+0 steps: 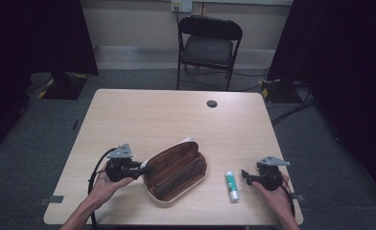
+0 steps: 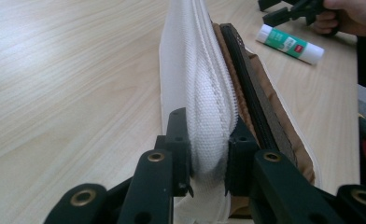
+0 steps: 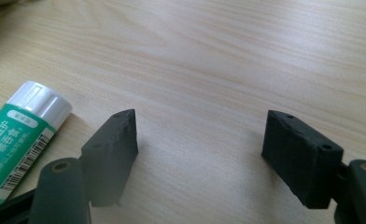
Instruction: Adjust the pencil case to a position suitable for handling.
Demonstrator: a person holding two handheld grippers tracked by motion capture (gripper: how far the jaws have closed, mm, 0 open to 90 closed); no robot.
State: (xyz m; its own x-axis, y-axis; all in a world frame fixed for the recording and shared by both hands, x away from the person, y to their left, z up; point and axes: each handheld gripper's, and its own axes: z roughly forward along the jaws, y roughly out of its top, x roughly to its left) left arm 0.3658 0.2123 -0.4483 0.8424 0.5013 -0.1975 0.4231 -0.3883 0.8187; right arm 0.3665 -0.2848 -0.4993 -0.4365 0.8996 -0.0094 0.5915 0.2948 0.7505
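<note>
Brown lining and a white woven outer shell mark the pencil case (image 1: 176, 170), which lies unzipped and gaping at the near middle of the table (image 1: 143, 110); the left gripper (image 1: 141, 167) is clamped on the case's raised white flap at its left end, jaws pressed flat on either side of the fabric beside the zip; the right gripper (image 1: 244, 173) rests on the table to the right of the case, jaws spread apart over bare wood and holding nothing. Just right of the case, between it and the right gripper, lies the glue stick (image 1: 231, 186), flat on its side.

Judgement: the step in hand is loading the stick into the case; the left grip should hold the flap up and steady so the mouth stays wide; the right jaws should close across the tube's middle, square to its length, lest it roll.

Writing: the green label (image 3: 10, 149) bears Chinese characters and a barcode; no brand name can be read.
</note>
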